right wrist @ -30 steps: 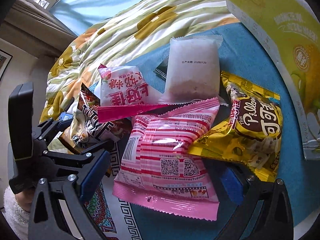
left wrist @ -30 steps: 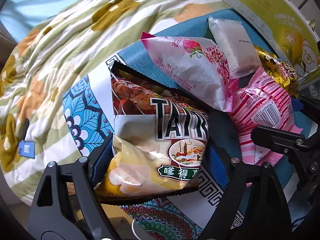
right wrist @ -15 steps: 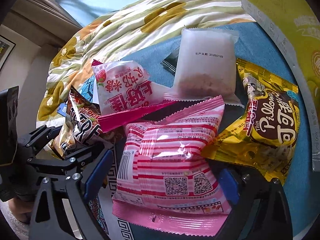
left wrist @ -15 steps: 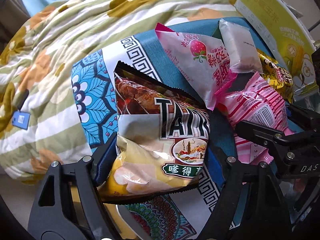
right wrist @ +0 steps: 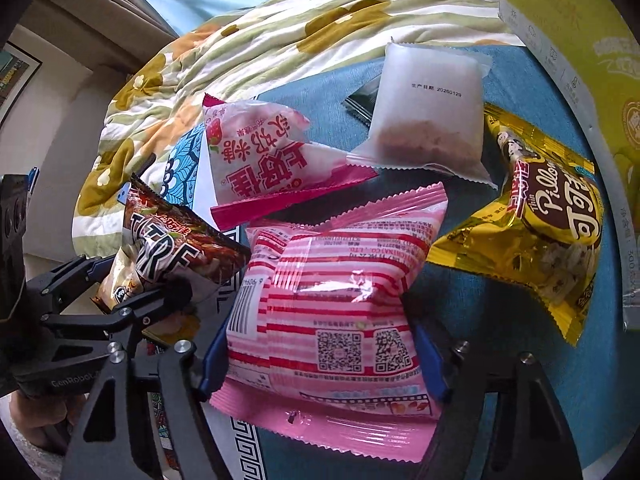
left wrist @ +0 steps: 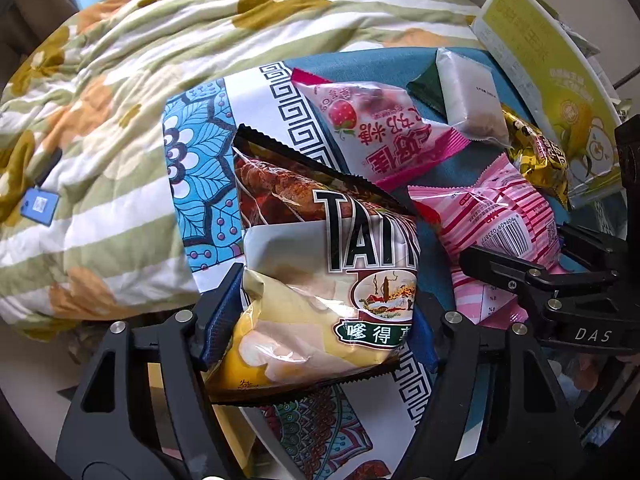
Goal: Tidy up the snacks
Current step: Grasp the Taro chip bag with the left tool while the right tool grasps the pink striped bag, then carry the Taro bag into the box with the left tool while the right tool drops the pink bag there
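Glossy film packets on matt cloth.
I see crinkled shiny plastic on the pink striped snack packet, metallic sheen on the gold foil snack bag, and soft matt weave on the teal patterned cloth.

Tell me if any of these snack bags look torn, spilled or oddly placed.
No bag looks torn or spilled. They lie in a loose, overlapping heap: the strawberry candy bag rests partly over the pink striped bag, and the white pouch covers a dark packet. The gold Pillows bag lies crumpled beside them.
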`<state>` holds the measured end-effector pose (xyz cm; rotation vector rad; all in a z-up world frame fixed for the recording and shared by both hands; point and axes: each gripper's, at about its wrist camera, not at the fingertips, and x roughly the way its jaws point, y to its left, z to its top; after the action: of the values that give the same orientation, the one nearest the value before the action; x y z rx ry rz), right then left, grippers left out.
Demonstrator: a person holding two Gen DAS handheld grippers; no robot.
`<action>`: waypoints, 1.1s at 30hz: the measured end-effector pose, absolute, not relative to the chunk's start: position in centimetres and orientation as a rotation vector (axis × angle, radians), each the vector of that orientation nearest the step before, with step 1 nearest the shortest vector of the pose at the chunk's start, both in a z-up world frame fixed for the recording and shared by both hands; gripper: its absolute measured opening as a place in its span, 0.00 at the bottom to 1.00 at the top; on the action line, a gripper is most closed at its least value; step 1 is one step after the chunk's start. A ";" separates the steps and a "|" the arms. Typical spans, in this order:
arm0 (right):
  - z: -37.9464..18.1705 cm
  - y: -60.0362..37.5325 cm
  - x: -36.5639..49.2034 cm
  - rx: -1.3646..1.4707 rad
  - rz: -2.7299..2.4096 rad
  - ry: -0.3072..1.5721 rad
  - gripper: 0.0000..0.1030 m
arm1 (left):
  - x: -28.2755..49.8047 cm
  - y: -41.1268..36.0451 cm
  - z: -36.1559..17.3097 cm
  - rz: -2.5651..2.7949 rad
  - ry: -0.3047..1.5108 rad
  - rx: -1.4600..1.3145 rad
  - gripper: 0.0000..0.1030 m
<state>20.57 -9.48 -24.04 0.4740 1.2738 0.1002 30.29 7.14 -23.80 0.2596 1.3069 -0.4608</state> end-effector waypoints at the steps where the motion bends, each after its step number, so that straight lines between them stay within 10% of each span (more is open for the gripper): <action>1: -23.9 -9.5 20.5 0.481 0.105 1.271 0.69 | 30.2 7.3 -23.6 -0.459 1.304 0.254 0.66; 33: -7.3 -20.3 17.9 0.386 0.142 0.916 0.68 | 28.1 -4.5 -6.8 -0.482 0.973 -0.004 0.66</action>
<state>17.88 -20.30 -7.28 0.3864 0.9156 0.1421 28.09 -4.45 -6.81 -0.0041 0.9728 -0.4824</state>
